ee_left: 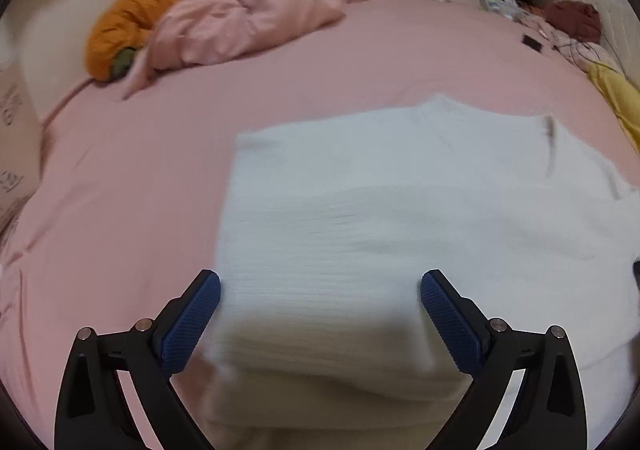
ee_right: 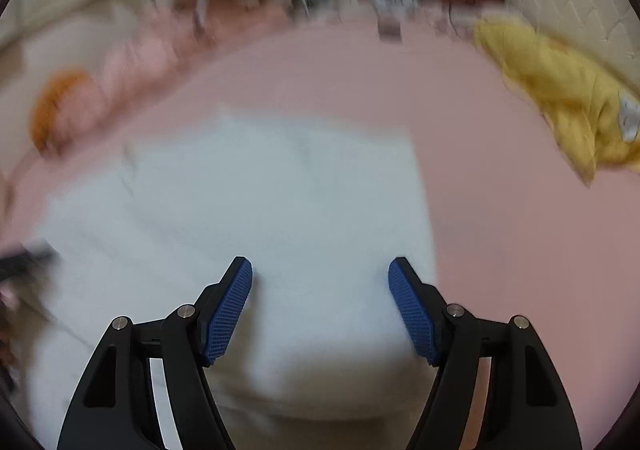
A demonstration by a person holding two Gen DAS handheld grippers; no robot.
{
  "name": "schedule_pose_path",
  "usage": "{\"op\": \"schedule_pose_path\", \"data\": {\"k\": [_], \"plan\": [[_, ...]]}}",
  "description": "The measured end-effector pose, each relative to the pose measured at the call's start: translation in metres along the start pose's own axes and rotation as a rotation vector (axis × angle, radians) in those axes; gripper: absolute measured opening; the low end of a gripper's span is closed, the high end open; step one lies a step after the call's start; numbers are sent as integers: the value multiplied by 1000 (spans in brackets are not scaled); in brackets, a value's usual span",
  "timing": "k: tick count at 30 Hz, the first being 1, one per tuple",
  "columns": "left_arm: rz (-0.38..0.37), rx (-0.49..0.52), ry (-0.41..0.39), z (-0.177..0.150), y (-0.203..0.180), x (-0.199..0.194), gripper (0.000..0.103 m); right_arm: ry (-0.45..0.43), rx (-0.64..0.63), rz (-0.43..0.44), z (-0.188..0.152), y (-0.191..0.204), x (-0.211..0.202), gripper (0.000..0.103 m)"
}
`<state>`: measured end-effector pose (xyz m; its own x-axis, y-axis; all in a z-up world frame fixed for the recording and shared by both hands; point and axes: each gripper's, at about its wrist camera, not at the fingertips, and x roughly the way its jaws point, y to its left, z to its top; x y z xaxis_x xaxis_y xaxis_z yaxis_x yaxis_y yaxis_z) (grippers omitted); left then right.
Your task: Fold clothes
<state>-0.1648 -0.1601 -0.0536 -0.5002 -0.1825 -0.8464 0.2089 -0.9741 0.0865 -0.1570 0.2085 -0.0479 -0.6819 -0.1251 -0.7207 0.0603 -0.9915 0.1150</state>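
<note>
Your left gripper (ee_left: 320, 290) sits nearest the lens, jaws spread wide, blue pads (ee_left: 192, 326) clear of cloth, gripping nothing. Between and beyond them lies the white garment (ee_left: 380, 217), flat on the pink bed (ee_left: 120, 189), its left edge running just past your left pad. Your right gripper (ee_right: 320, 290) is also parted, somewhat narrower, empty, over the garment's (ee_right: 260, 209) right portion; the right edge lies just beside its right pad. Right view is blurred. Pink duvet (ee_left: 248, 17) and orange cloth (ee_left: 124, 29) lie far left; yellow cloth (ee_right: 560, 89) far right, apart from the garment.
</note>
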Motion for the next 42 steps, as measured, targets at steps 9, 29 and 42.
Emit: {"op": "schedule_pose_path", "data": {"k": [9,29,42], "plan": [[43,76,-63,-8,1,-12,103,49,-48,-67,-6,-3,26,75],[-236,-78,147,-255,40,-189,102,17,153,-87,-196,49,-271,80],[-307,-107,154,-256,39,-191,100,6,128,-41,-186,56,-288,80]]}}
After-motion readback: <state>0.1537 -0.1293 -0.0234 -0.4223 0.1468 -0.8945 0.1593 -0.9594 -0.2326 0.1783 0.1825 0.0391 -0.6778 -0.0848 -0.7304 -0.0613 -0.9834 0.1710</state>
